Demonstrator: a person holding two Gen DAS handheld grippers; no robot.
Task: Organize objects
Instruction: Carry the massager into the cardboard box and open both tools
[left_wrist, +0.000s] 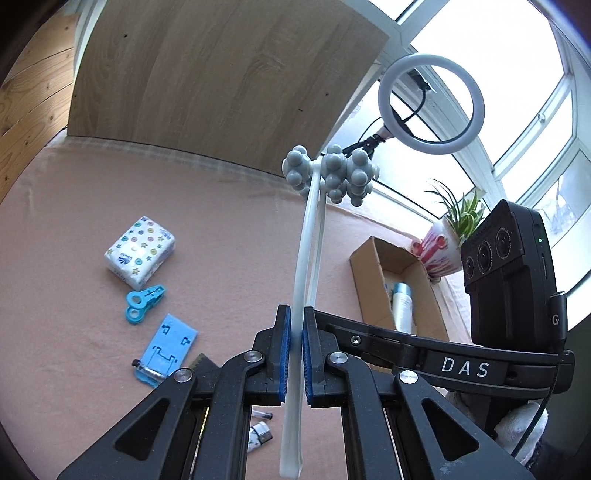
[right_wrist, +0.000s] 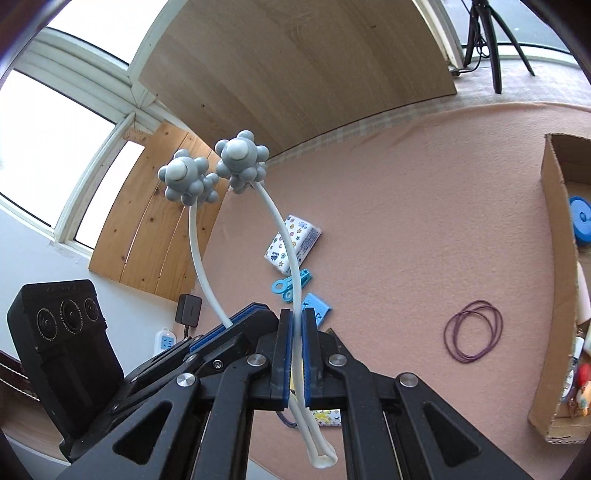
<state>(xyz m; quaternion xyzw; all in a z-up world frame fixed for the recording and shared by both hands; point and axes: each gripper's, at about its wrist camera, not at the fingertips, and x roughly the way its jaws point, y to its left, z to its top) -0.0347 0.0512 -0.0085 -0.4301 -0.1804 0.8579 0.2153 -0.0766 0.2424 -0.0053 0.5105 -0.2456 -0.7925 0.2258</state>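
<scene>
Left gripper (left_wrist: 294, 354), right gripper (right_wrist: 295, 350), massager (right_wrist: 284, 254) pinched between both

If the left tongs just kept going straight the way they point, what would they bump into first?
Probably the wooden board behind the pink mat; depth is unclear. The left tongs hold a massager whose knobby head would likely touch first.

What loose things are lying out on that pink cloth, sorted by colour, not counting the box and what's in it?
Blue: 2, a clothes peg and a flat card.
White with coloured dots: 1, a tissue pack.
Purple: 1, a bundle of rubber bands.
Total: 4, leaving out small bits half hidden behind the grippers.
</scene>
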